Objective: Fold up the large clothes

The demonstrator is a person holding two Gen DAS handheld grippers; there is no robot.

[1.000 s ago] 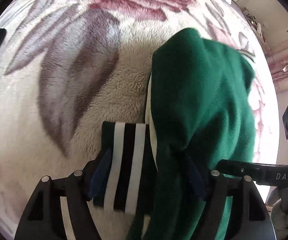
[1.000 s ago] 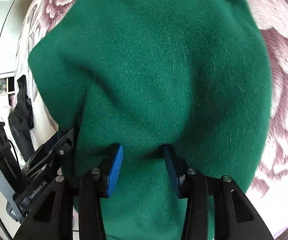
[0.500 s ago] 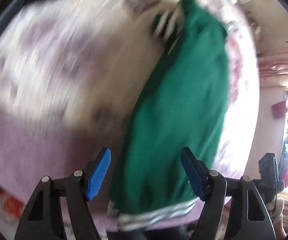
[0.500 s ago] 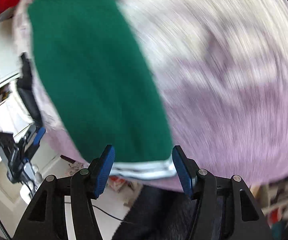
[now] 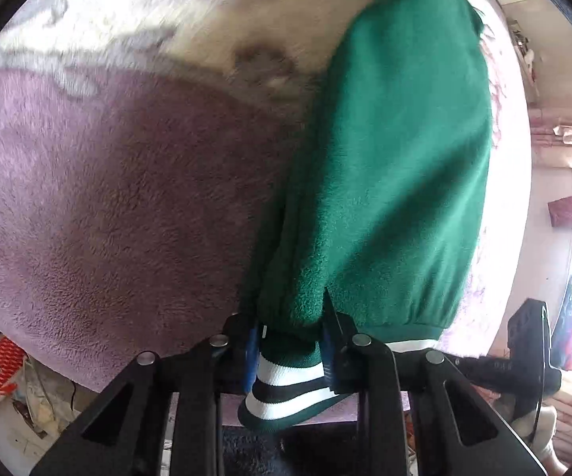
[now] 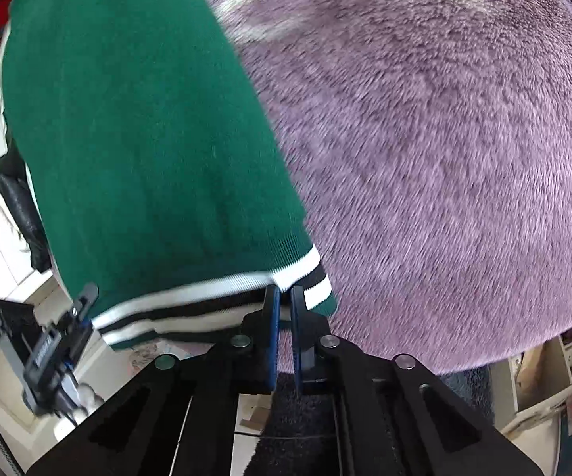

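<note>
The green sweater [image 5: 397, 166] is laid on the blanket [image 5: 107, 206], its striped hem at the blanket's near edge. That hem is pinched by the left gripper [image 5: 290, 341] and the right gripper [image 6: 282, 309]. A lengthwise fold seems started; next, both corners should be carried over evenly.

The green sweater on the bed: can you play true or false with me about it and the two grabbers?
1. The left gripper is clamped on a striped cuff of the green sweater. True.
2. The right gripper is wide open and holds nothing. False: its jaws are nearly closed on the sweater's striped hem.
3. The sweater lies on a bare wooden floor. False: it lies on a fluffy purple and cream blanket.
4. The stripes on the hem are white and black. True.
5. The sweater is red. False: it is dark green.
</note>
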